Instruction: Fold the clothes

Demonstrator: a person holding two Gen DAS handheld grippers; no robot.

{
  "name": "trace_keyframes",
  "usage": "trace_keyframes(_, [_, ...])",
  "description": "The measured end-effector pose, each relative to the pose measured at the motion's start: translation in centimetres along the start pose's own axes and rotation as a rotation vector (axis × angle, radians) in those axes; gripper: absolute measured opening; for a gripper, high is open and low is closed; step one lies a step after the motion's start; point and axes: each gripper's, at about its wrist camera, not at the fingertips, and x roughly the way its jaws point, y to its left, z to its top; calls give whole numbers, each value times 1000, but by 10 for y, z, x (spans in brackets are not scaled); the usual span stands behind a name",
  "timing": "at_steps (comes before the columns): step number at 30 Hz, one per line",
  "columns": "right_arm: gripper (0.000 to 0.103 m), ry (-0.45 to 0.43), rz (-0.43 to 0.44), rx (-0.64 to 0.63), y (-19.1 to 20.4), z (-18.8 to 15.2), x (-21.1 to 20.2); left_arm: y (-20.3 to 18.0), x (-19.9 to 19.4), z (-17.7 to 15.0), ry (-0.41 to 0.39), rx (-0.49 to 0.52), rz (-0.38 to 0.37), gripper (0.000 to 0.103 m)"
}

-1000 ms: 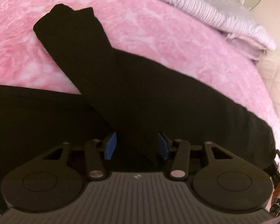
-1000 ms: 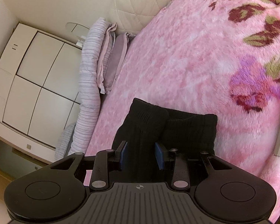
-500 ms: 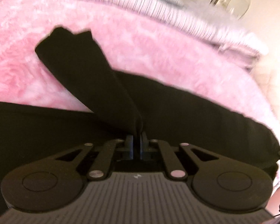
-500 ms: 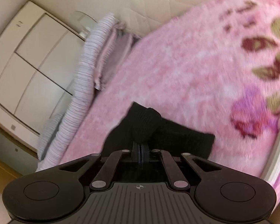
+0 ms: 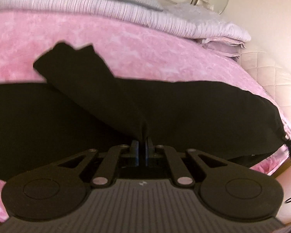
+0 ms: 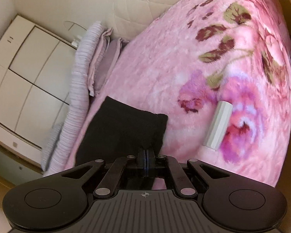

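Observation:
A black garment (image 5: 194, 114) lies spread across the pink bed blanket (image 5: 126, 44). One long sleeve-like part (image 5: 83, 85) crosses it and runs up to the left. My left gripper (image 5: 143, 142) is shut on the near end of that part, and the cloth rises in a pinched ridge from its jaws. In the right wrist view the garment's other end (image 6: 124, 128) shows as a dark folded slab. My right gripper (image 6: 146, 156) is shut on its near edge.
Striped lilac bedding (image 5: 126, 11) and pillows (image 5: 221, 27) are piled along the far side of the bed. A white cylinder (image 6: 219, 122) lies on the floral blanket (image 6: 184, 58) right of the garment. White wardrobe doors (image 6: 23, 73) stand beyond the bed.
Both grippers went from open around the cloth to shut on it. Both have since shifted with the cloth, and the white cylinder has come into the right view.

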Motion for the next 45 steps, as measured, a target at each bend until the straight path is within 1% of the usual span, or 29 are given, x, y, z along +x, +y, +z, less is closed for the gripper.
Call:
trace_keyframes(3, [0, -11, 42, -12, 8, 5, -2, -10, -14, 2, -73, 53, 19, 4])
trace_keyframes(5, [0, -14, 69, -21, 13, 7, -2, -14, -20, 0, -88, 73, 22, 3])
trace_keyframes(7, [0, -3, 47, -27, 10, 8, 0, -19, -19, -10, -60, 98, 24, 3])
trace_keyframes(9, [0, 24, 11, -6, -1, 8, 5, -20, -11, -22, -13, 124, 40, 4])
trace_keyframes(11, [0, 46, -10, 15, -11, 6, 9, -18, -4, -30, 24, 105, 48, 4])
trace_keyframes(12, [0, 43, -6, 2, -9, 7, 9, -17, -3, -32, 21, 97, 48, 4])
trace_keyframes(15, [0, 34, -9, -60, 0, 9, 5, -20, 2, -31, 19, 124, 58, 4])
trace_keyframes(18, [0, 59, -31, -64, -2, 7, 10, -20, 3, -36, 21, 124, 64, 4])
trace_keyframes(20, [4, 48, 8, -25, -7, 7, 5, -20, 3, -36, 20, 125, 64, 5])
trace_keyframes(21, [11, 39, 29, -6, -8, 8, 3, -20, 3, -36, 22, 126, 62, 5])
trace_keyframes(22, [14, 30, 40, 7, -9, 10, 2, -20, 3, -37, 23, 126, 60, 5])
trace_keyframes(25, [16, 14, 29, 7, -7, 13, 2, -19, 2, -37, 25, 119, 61, 5])
trace_keyframes(27, [17, -1, 46, -1, -5, 12, 0, -18, 2, -37, 26, 114, 57, 6])
trace_keyframes(29, [16, -30, 54, -50, 2, 11, -3, -18, 2, -38, 25, 113, 58, 6])
trace_keyframes(30, [8, -49, 31, -107, 9, 9, -1, -19, 2, -38, 24, 120, 60, 6])
trace_keyframes(31, [6, -63, 4, -158, 15, 8, 1, -20, 2, -39, 22, 124, 62, 6])
trace_keyframes(33, [5, -55, -64, -207, 18, 4, 7, -21, 2, -39, 19, 128, 64, 6])
trace_keyframes(35, [6, -31, -113, -184, 12, -2, 14, -20, 3, -39, 17, 122, 64, 6])
trace_keyframes(36, [8, -23, -137, -184, 12, -5, 16, -20, 3, -39, 18, 120, 67, 8])
trace_keyframes(39, [26, -25, -204, -279, 33, -15, 11, -20, 0, -36, 33, 102, 82, 12])
trace_keyframes(40, [30, -27, -227, -304, 41, -20, 7, -20, -2, -34, 41, 91, 85, 15])
trace_keyframes(41, [30, -31, -245, -330, 48, -25, 2, -20, -6, -32, 48, 80, 90, 16])
trace_keyframes(43, [32, -46, -243, -381, 63, -38, -12, -20, -17, -30, 51, 70, 97, 19])
trace_keyframes(45, [33, -58, -193, -411, 70, -56, -22, -21, -32, -30, 42, 81, 112, 19])
